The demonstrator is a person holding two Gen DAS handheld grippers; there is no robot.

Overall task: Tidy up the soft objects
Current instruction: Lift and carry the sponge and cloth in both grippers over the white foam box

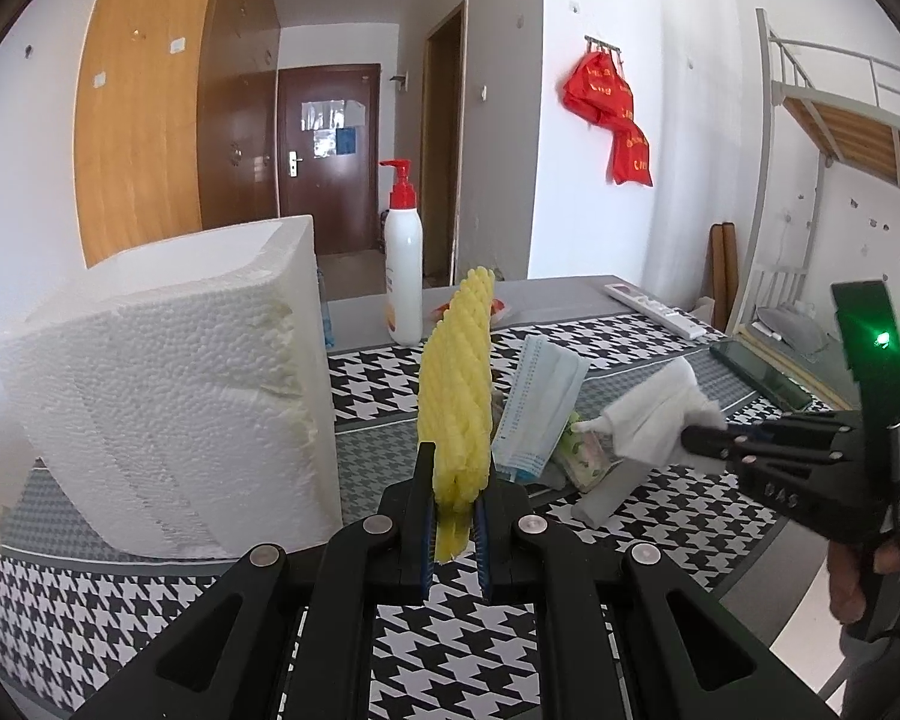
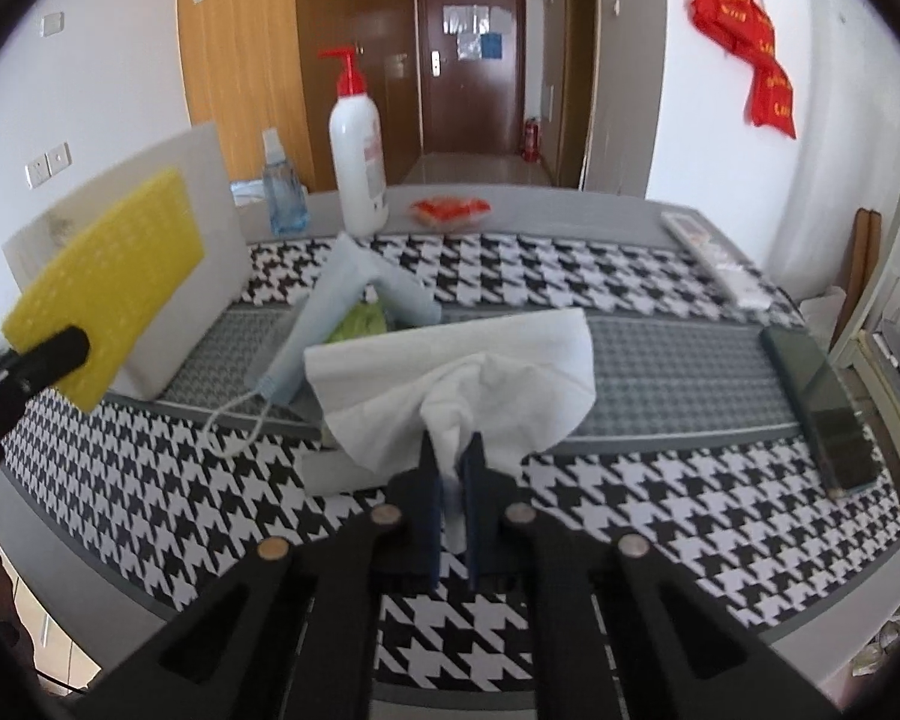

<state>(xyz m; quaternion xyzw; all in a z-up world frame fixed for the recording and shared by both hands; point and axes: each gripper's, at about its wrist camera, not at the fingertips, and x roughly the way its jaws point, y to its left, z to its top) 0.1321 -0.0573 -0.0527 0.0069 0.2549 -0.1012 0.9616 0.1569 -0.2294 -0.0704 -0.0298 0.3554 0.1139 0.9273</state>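
Observation:
My left gripper (image 1: 457,468) is shut on the lower end of a yellow sponge (image 1: 456,372), which stands upright on edge above the houndstooth tablecloth (image 1: 450,630). The right wrist view shows that sponge (image 2: 114,294) at the far left in front of the foam block. My right gripper (image 2: 453,450) is shut on a bunched white tissue (image 2: 468,372), which fans out above a small white box (image 2: 336,471). A light blue face mask (image 2: 330,312) leans over a green packet (image 2: 360,321) just behind the tissue.
A big white foam block (image 1: 168,396) stands at the left. Further back are a white pump bottle with a red top (image 2: 359,162), a small blue bottle (image 2: 282,192) and a red packet (image 2: 450,210). On the right lie a remote (image 2: 714,258) and a dark phone (image 2: 822,408).

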